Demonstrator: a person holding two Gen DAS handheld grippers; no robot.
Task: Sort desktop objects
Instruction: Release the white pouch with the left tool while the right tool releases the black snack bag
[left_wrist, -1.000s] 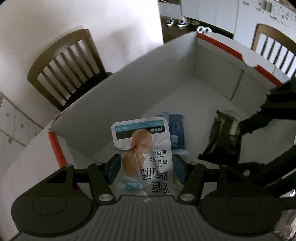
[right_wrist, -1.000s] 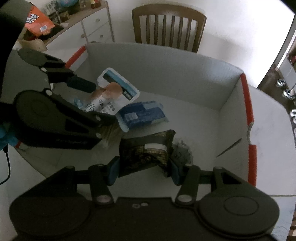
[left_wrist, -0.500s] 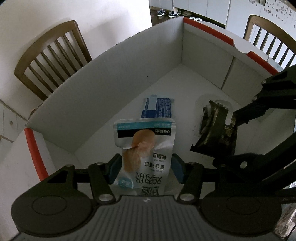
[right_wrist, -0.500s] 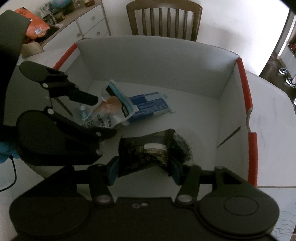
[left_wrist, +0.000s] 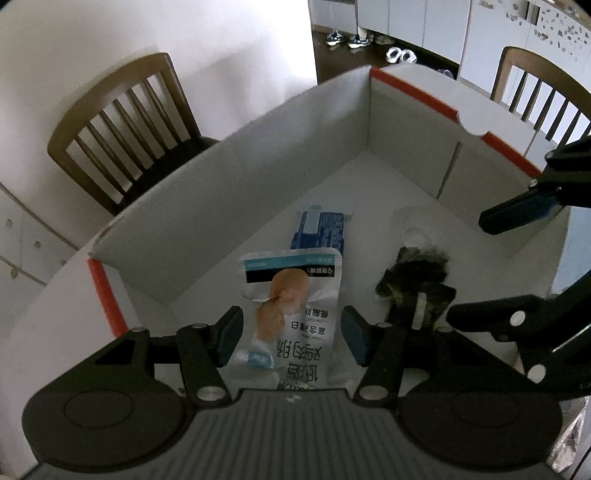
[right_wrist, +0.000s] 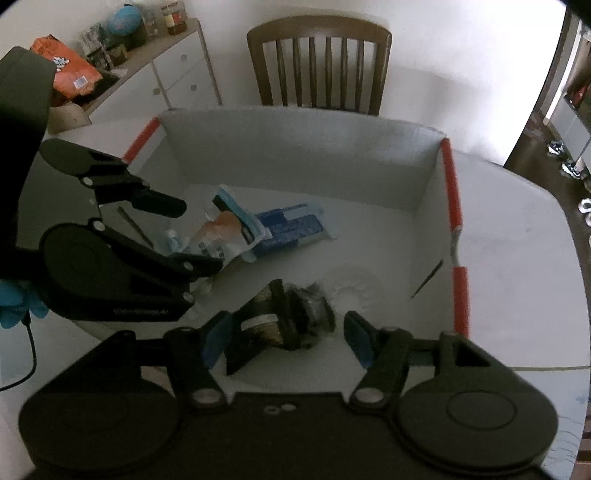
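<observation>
White box (left_wrist: 236, 192) is holding a blue packet (left_wrist: 321, 230); right gripper (right_wrist: 286, 338) is opening off the dark pouch (right_wrist: 284, 317) (dropped inside), left gripper (left_wrist: 291, 332) sitting slack around the chicken pouch (left_wrist: 291, 295).

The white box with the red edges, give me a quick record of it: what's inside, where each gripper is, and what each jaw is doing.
container: white box with red edges, open at the top, on a white table
inside: blue packet flat on the floor; white snack pouch; dark packet
left gripper: over the box, pads apart on either side of the white snack pouch, not pressing it
right gripper: over the box, jaws opening, dark packet between them, pads clear of it
behind box: wooden chair
</observation>
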